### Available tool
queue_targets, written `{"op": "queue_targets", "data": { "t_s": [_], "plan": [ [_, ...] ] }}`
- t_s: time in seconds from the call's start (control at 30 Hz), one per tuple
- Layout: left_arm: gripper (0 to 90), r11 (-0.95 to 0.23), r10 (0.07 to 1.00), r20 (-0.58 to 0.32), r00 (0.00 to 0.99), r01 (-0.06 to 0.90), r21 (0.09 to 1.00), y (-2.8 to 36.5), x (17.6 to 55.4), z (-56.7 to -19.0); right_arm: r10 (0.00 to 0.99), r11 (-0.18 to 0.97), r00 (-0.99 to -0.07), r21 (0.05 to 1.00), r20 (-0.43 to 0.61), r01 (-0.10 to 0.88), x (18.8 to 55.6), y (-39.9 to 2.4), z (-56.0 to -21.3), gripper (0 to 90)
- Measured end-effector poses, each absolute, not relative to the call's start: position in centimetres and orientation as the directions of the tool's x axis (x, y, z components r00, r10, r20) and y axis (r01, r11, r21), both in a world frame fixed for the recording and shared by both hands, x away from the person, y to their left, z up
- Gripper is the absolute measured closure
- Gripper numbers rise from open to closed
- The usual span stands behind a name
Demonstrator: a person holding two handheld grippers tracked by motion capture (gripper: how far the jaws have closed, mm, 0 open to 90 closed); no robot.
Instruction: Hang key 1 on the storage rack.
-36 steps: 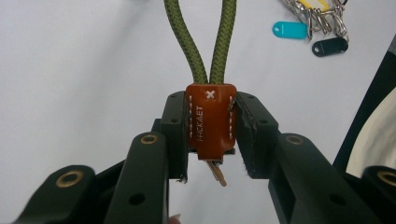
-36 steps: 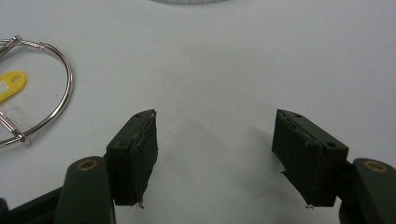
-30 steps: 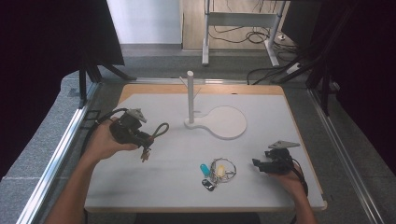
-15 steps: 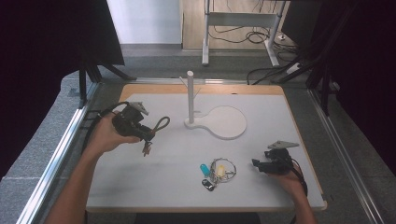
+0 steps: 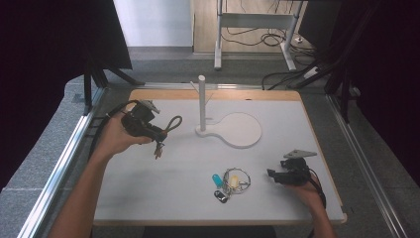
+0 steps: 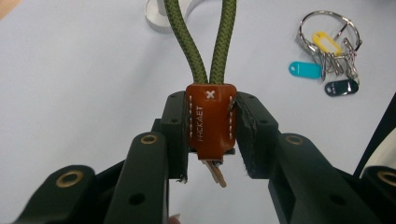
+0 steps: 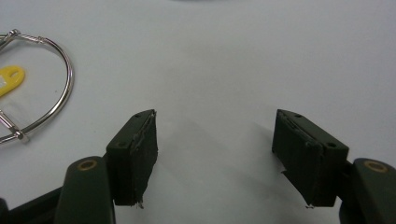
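Note:
My left gripper (image 6: 211,135) is shut on a brown leather tab (image 6: 210,121) that joins a loop of green rope (image 6: 198,42). In the high view this rope keychain (image 5: 171,124) hangs off the left gripper (image 5: 148,130), held above the table's left side, with a small key dangling below. A white stand (image 5: 201,101) with an upright post and round base rises in the middle of the table. A key ring (image 5: 236,179) with yellow, teal and dark tags lies near the front. My right gripper (image 7: 215,149) rests open on the table just right of the ring (image 7: 42,84).
The white tabletop (image 5: 163,193) has a wooden back edge and metal rails along both sides. The stand's round base plate (image 5: 241,130) lies right of the post. Cables and a desk frame sit on the floor beyond the table.
My left gripper has carried the rope keychain up and toward the back, slightly nearer the stand. The right gripper has stayed put.

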State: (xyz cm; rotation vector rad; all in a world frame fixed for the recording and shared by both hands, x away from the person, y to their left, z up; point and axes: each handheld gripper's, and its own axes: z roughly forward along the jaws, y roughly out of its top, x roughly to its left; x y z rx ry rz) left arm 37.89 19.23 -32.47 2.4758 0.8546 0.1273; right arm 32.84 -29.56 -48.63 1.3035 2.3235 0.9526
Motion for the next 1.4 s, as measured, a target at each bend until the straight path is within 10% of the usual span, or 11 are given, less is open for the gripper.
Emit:
{"op": "queue_targets", "data": {
  "t_s": [1.4],
  "plan": [
    [67.3, -0.632, 0.639, -0.097, 0.763, 0.592, 0.499, 18.8, 42.4, -31.1, 0.840, 0.361, -0.540, 0.684, 0.058, 0.634, 32.9, -29.7, -48.7, 31.1]
  ]
}}
